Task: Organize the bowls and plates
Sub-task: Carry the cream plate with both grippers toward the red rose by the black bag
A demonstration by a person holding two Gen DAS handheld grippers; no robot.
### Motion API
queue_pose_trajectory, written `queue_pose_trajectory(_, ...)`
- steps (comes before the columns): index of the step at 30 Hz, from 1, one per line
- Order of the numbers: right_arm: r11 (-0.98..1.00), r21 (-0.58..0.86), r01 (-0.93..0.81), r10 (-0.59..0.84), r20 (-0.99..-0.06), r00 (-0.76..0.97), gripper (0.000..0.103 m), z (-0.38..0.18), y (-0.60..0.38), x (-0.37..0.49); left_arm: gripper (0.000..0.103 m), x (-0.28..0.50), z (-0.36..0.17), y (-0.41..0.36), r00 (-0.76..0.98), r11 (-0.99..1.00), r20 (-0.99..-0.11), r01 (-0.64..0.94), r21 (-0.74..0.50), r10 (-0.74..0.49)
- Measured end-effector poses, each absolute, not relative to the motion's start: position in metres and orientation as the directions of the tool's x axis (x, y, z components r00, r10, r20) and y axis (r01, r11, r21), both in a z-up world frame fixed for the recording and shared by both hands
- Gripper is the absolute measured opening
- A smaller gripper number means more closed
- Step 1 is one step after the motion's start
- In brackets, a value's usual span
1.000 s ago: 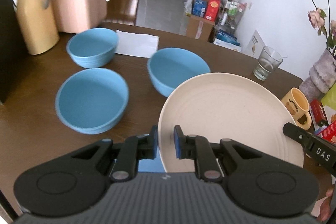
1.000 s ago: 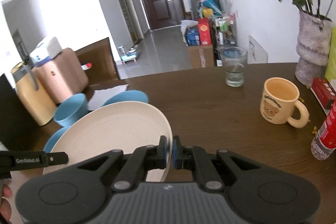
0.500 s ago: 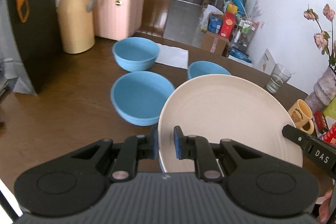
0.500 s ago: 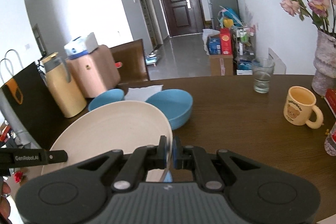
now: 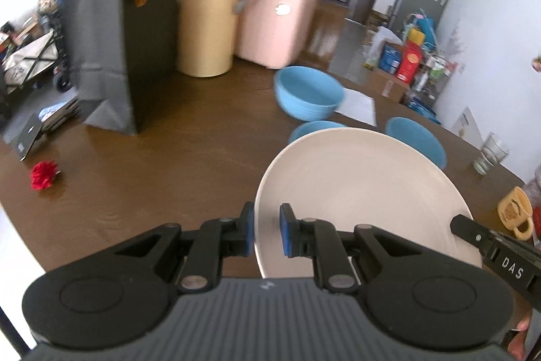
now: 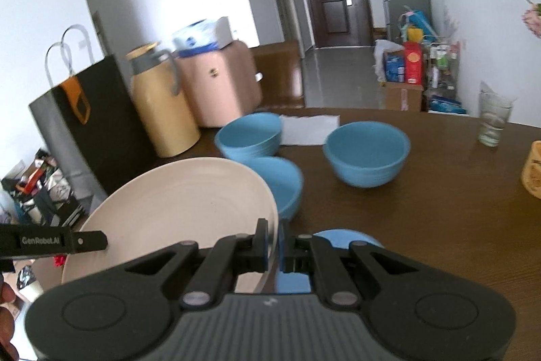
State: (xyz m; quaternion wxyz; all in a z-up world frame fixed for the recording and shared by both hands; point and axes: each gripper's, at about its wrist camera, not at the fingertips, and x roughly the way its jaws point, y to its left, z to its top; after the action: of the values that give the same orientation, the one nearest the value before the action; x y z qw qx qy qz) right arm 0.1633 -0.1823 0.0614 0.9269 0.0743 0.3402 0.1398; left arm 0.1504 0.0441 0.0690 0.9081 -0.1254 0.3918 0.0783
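Note:
A large cream plate [image 5: 358, 202] hangs tilted above the brown table, held from both sides. My left gripper [image 5: 267, 232] is shut on its left rim. My right gripper [image 6: 273, 246] is shut on its right rim, with the plate [image 6: 175, 208] spreading to the left of it. Three blue bowls stand behind the plate: a far one [image 6: 250, 137], a right one [image 6: 367, 151] and a near one [image 6: 280, 181] partly hidden by the plate. Another blue dish [image 6: 338, 235] shows just under my right gripper.
A black paper bag [image 5: 125, 32], a tan jug [image 5: 209, 12] and a pink box [image 5: 274, 19] line the table's far left. A red flower [image 5: 44, 175] lies near the left edge. A glass [image 5: 490, 154] and a yellow mug [image 5: 515, 212] stand at the right.
Both grippers have carried the plate leftward over the table. The bowls, glass and mug have slid right in view, and the black bag and red flower have come into the left wrist view.

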Motion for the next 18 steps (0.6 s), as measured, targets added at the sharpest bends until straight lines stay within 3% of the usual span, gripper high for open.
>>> queue_pose_trajectory(18,0.928,0.204,-0.311,0.359,-0.706,0.61,0.007,-0.025,-0.014,0.198,0.016,0.16,-0.014,0.195,0.589,0.913,-0.796,-0.386,-0.13,0.136)
